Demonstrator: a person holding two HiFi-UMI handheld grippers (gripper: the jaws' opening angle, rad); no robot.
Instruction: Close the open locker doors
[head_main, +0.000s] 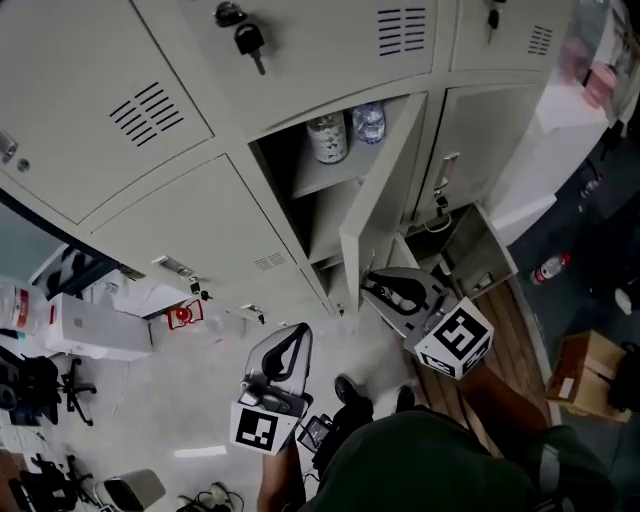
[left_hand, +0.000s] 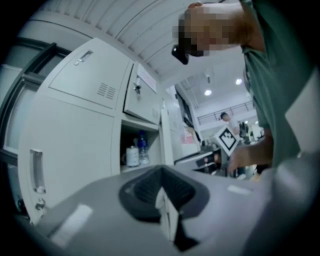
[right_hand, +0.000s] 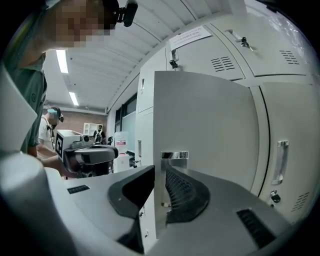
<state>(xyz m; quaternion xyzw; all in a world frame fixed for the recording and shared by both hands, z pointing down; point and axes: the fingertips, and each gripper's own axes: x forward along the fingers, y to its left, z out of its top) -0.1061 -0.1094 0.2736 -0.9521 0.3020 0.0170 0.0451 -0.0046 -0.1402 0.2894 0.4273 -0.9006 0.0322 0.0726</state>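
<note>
1. At the middle locker, the open door (head_main: 378, 190) stands out toward us, and our right hand-held gripper (head_main: 372, 287) has its free edge. In the right gripper view the jaws sit one on each face of the panel, clamped on it just below the chrome handle (right_hand: 174, 155).
2. Our left hand-held gripper (head_main: 297, 332) hangs low and well apart from the lockers. Its jaws are together with nothing between them, so this swing belongs to the right alone.
3. We judge the step in hand to be swinging this door shut. We should follow its arc round the hinge, not shove it straight in, or the thin sheet may twist in the pads.
4. The bottles (head_main: 345, 130) stand on the shelf inside and look clear of the opening.
5. Near the frame we should let go and finish with a push on the face, so no jaw gets trapped.
6. A lower door (head_main: 482, 252) to the right also looks open; that one would come next.
</note>
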